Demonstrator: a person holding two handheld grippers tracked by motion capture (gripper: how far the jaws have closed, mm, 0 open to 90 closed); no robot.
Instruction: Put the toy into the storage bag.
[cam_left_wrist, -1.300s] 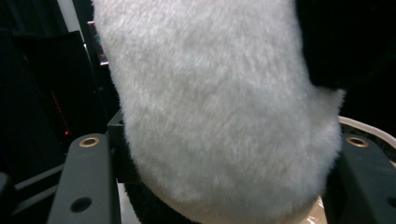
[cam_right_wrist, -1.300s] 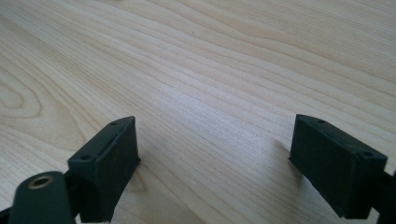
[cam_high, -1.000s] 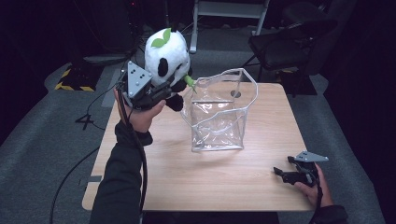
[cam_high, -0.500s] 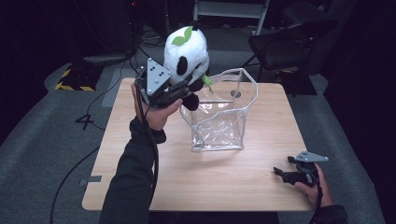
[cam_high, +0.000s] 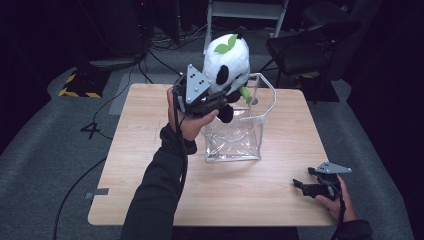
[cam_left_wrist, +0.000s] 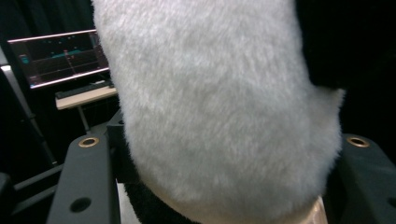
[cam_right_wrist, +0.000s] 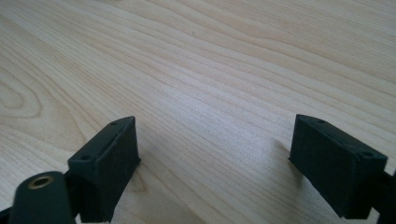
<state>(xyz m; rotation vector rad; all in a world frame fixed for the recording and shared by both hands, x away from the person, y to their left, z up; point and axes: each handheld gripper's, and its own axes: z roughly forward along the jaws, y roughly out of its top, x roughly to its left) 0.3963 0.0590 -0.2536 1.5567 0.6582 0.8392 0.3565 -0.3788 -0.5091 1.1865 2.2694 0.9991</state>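
The panda plush (cam_high: 227, 62) is clamped in your left claw (cam_high: 216, 98), lifted clear of the worktop (cam_high: 150, 150) and hanging over the left rim of the clear plastic bin (cam_high: 240, 135). Its white head with the green leaf on top points up and away from you, and a dark paw and a small green stalk dangle toward the bin's open mouth. In the left gripper view the white fur (cam_left_wrist: 219, 107) bulges between the two black jaws, which press in on it from both sides. The bin itself stands upright near the middle of the worktop, a little toward the far edge, with nothing visible inside it.

Your right claw (cam_high: 305, 184) sits low at the near right corner of the worktop, well apart from the bin and the plush. Its jaws stand wide, with bare wood between them in the right gripper view (cam_right_wrist: 215, 149), and it grips nothing.
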